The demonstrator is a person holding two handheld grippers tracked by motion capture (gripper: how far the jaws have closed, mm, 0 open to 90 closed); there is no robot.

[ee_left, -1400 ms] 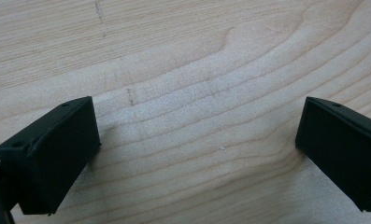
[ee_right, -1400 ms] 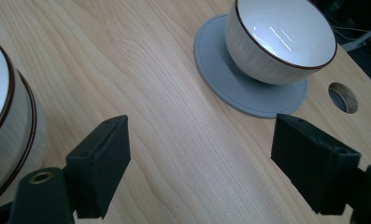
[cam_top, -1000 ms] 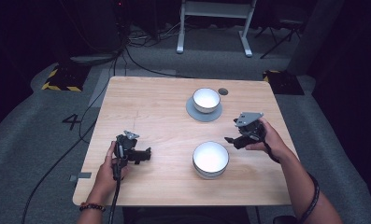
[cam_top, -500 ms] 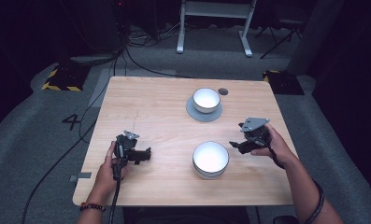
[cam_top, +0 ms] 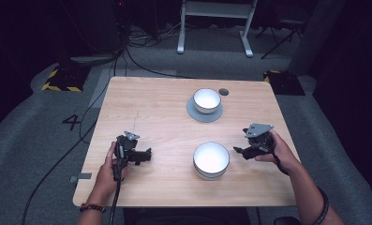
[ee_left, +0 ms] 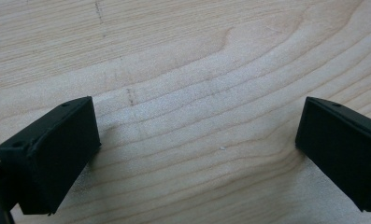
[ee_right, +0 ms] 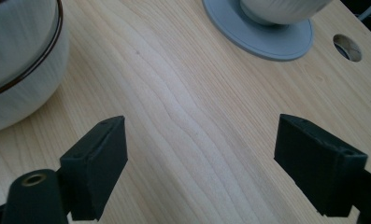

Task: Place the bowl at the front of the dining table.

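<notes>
White glazed ceramic makes up the large round bowl standing near the front edge of the pale wooden bench, just beside the right gripper, which points at it with its jaws wide apart and empty. In the right gripper view the bowl's wall shows a thin dark band under the rim. It looks stiff, smooth and fairly heavy, likely slippery and breakable if knocked, so the rim nearest the right gripper seems the soundest place to pinch, one jaw inside and one outside. The left gripper hovers low over bare wood, well apart from the bowl, its jaws also spread and holding nothing. Two bowls are counted: the large one, and a smaller white bowl sitting on one round grey saucer farther back. One small round hole lies beside that saucer.
</notes>
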